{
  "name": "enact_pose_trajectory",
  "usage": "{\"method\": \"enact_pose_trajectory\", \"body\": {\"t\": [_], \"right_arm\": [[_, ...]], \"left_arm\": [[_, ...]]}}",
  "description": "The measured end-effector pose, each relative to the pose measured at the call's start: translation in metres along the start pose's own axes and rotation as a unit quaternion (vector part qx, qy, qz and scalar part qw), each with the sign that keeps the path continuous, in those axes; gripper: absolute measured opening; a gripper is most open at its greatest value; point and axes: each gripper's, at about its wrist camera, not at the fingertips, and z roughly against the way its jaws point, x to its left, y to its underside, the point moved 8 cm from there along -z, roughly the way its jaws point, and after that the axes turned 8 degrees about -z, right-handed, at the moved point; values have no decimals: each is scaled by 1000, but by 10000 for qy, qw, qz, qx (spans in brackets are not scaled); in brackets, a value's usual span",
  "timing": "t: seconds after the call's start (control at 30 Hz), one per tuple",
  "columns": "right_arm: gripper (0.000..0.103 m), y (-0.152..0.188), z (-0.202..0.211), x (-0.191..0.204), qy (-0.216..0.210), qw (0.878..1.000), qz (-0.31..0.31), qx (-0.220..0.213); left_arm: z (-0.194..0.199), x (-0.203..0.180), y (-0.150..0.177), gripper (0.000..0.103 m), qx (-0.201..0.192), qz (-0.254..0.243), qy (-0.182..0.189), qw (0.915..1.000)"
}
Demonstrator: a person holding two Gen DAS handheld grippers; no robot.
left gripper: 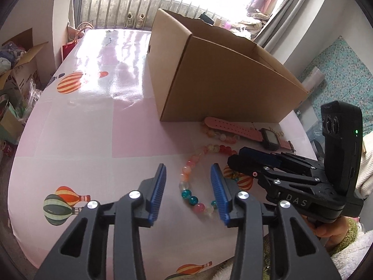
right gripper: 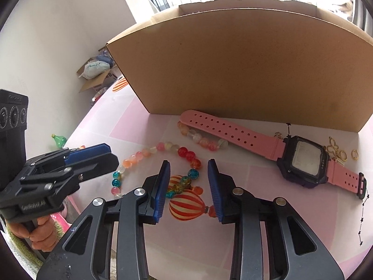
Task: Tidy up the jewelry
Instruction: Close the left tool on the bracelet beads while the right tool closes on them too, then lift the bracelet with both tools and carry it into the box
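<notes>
A bead necklace (left gripper: 194,161) of pink, red and teal beads lies on the pink tablecloth in front of an open cardboard box (left gripper: 216,79). My left gripper (left gripper: 188,170) is open, its blue pads on either side of the necklace's left part. My right gripper (right gripper: 188,165) is open just above the necklace's (right gripper: 186,154) teal and red beads; it also shows in the left wrist view (left gripper: 235,157). A pink-strapped watch (right gripper: 300,161) lies to the right, with small gold earrings (right gripper: 338,150) and a thin black star chain (right gripper: 362,212) by it.
The cardboard box (right gripper: 233,70) stands close behind the jewelry. The table's (left gripper: 81,140) left half holds only balloon prints. Cluttered boxes (left gripper: 16,74) stand on the floor at the left. The table's right edge is close to the watch.
</notes>
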Motion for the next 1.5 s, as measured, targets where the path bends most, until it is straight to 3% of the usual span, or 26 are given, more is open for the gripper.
{"method": "enact_pose_trajectory", "body": {"t": [0.23,0.33,0.47,0.7,0.83,0.93,0.97,1.07,1.2,1.5], "right_arm": [[31,1,0,-1,43,10000,-61,21],[29,3,1,-2,70,9999,-91,8],[28,0,2,-5,63,9998,-159,-37],[29,-9,-6,6,185,9997,108,-143],[27,-9,-17,15,287,9989,349,-131],[22,-8,-21,20,479,9969,594,-170],[15,-8,-21,20,546,9963,636,-177],[7,-9,-20,15,387,9982,436,-148],[7,-6,-13,8,116,9996,132,-228],[7,-11,43,15,-15,9956,253,-906]], "left_arm": [[-18,-8,9,43,317,-656,-811,9940],[-21,-6,7,42,224,-629,-924,9935],[-25,-4,4,30,147,-653,-1008,9927],[-27,-9,6,30,132,-1012,-1246,9869],[-27,-8,5,27,90,-1014,-1234,9871],[-26,-5,5,16,58,-1003,-1283,9866],[-26,-4,5,11,49,-991,-1292,9867],[-25,-4,3,10,21,-955,-1260,9874],[-14,-13,-3,9,-174,-999,-1216,9874],[46,-51,-32,9,-943,-1257,-1122,9812]]}}
